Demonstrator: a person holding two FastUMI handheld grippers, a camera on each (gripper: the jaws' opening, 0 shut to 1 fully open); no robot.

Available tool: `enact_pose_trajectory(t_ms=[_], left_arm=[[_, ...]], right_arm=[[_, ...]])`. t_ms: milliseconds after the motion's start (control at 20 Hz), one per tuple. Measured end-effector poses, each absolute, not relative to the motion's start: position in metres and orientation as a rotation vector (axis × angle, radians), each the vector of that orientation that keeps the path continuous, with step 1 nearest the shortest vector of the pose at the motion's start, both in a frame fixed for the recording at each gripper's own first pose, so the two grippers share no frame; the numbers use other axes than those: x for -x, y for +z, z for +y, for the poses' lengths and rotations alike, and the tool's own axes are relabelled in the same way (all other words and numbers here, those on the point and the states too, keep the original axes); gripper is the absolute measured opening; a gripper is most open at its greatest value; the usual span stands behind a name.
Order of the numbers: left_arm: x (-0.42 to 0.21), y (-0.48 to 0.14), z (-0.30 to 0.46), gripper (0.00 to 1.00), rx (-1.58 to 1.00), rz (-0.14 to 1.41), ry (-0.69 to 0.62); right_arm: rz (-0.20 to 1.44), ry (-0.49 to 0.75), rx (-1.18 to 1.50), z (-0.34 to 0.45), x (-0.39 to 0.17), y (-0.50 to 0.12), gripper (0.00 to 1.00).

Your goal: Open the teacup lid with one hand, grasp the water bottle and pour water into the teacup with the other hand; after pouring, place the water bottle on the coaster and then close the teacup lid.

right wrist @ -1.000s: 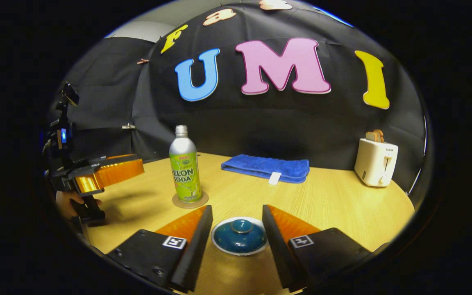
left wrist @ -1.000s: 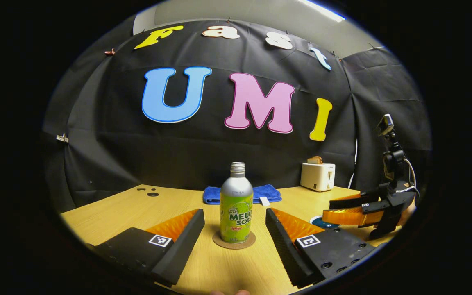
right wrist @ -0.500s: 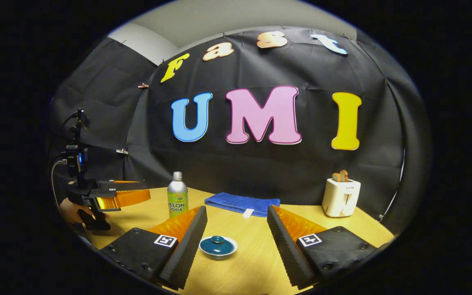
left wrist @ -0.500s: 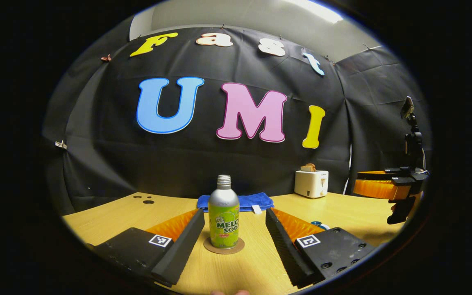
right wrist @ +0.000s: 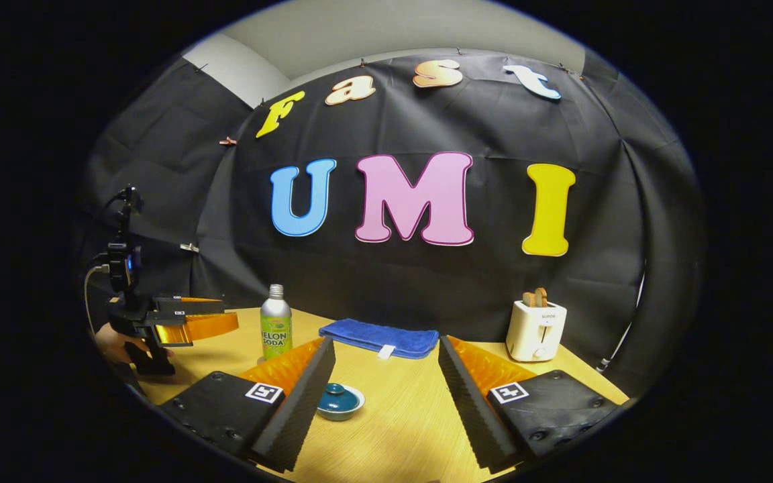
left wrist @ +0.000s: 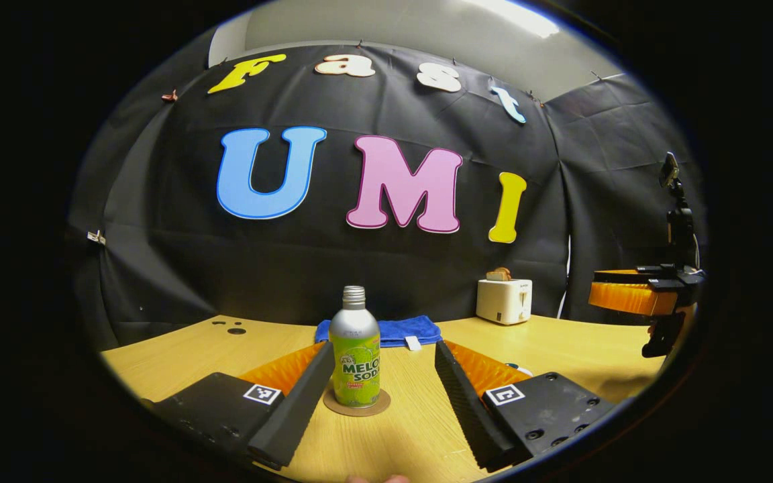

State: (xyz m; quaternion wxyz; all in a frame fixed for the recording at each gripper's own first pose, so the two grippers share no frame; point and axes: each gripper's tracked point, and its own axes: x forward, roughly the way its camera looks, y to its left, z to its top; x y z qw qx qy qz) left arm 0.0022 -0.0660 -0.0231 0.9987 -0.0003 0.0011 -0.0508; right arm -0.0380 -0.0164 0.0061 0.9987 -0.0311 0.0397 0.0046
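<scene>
Both grippers (left wrist: 380, 402) (right wrist: 383, 402) agape (nothing held)

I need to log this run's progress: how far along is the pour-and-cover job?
It looks finished or not yet begun; these views cannot tell which. The water bottle stands upright on the coaster, and the lid sits on the teacup. Nothing is in hand: the left gripper and right gripper are both open, off the objects.

Folded blue towel (right wrist: 378, 337) and toaster (right wrist: 535, 320) (bread inside) on table (right wrist: 413, 416).
</scene>
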Motion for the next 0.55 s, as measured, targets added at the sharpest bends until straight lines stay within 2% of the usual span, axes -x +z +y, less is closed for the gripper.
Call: enact_pose_trajectory(t_ms=[550], left_arm=[[-0.0032,-0.025,-0.0632,0.95,-0.008,0.006,-0.098]], right_arm=[[0.09,0.012,0.058,-0.0145,0.0363,0.0008,0.96]])
